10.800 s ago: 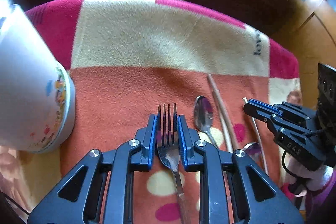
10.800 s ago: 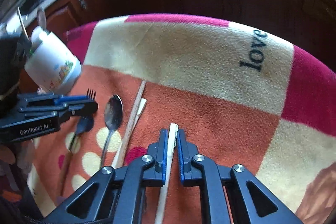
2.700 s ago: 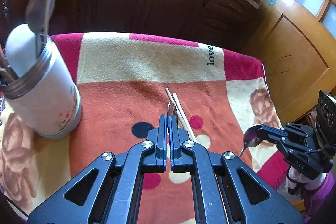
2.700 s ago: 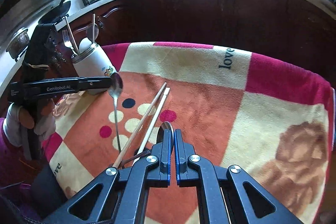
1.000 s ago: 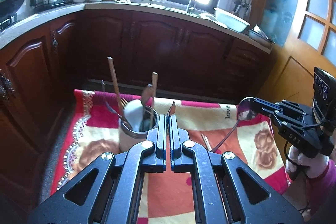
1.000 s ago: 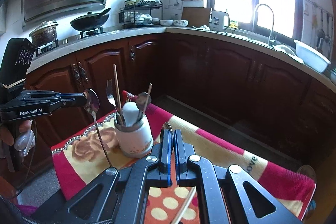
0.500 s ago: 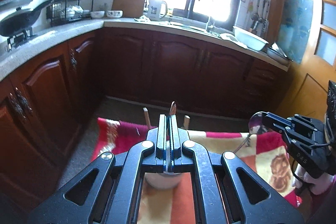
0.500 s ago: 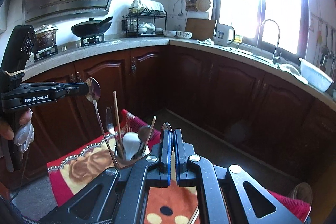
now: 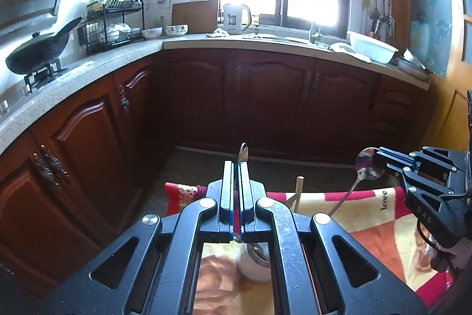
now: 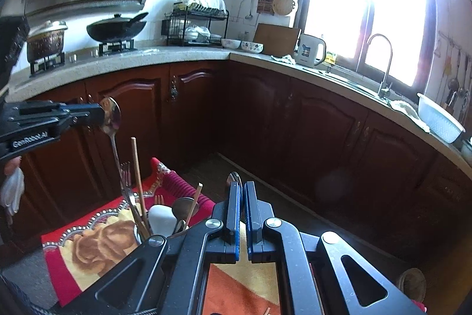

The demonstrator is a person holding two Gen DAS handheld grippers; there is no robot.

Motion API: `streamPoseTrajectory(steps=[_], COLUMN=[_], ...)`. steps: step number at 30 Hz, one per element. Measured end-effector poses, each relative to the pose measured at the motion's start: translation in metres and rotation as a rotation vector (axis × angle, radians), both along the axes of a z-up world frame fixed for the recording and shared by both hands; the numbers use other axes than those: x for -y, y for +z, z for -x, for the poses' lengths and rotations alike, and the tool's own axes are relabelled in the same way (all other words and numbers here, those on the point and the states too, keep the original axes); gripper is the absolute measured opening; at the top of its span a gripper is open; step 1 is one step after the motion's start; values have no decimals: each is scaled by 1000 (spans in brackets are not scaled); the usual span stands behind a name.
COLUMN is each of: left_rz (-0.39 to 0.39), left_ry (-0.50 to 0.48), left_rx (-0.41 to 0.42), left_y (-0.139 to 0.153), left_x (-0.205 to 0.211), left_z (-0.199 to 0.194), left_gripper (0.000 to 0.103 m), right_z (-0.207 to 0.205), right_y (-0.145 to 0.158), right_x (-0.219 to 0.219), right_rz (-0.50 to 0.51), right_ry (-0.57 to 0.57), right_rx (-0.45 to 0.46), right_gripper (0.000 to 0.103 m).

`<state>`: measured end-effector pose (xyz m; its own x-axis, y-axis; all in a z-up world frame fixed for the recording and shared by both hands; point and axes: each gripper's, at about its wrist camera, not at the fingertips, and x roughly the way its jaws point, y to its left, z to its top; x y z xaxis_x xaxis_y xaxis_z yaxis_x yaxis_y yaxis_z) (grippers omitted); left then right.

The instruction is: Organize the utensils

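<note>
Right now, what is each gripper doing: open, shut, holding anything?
Left gripper: shut on a metal spoon, gripped by its bowl, handle hanging into the utensil holder.
Right gripper: shut on a second spoon, also held by the bowl.

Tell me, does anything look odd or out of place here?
Nothing looks spilled or broken. One oddity: each gripper, left and right, pinches its spoon by the bowl, handle hanging down toward the holder.
</note>
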<state>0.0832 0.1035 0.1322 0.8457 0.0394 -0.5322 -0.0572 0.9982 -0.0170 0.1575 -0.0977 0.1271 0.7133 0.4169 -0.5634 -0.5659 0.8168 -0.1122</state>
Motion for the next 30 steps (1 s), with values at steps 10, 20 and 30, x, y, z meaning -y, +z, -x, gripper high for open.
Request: streamPoseTrajectory(steps=[10,20,30], left_rz=[-50,-15,27], left_ry=[-27,-36,-28], left_rx=[-39,-112,-150], left_y=[-31,-63,-81], left_x=[22,29,25], left_z=[-9,-16,-16], left_gripper=[1,1,1], right_z=[-11,-18,-26], right_y=[-29,-62,-97], right_x=[-31,-51,-60], right_rz=[89,121,70], right_ry=[39,81,111], right_rx=[-22,-95,-218], right_gripper=[2,2,3])
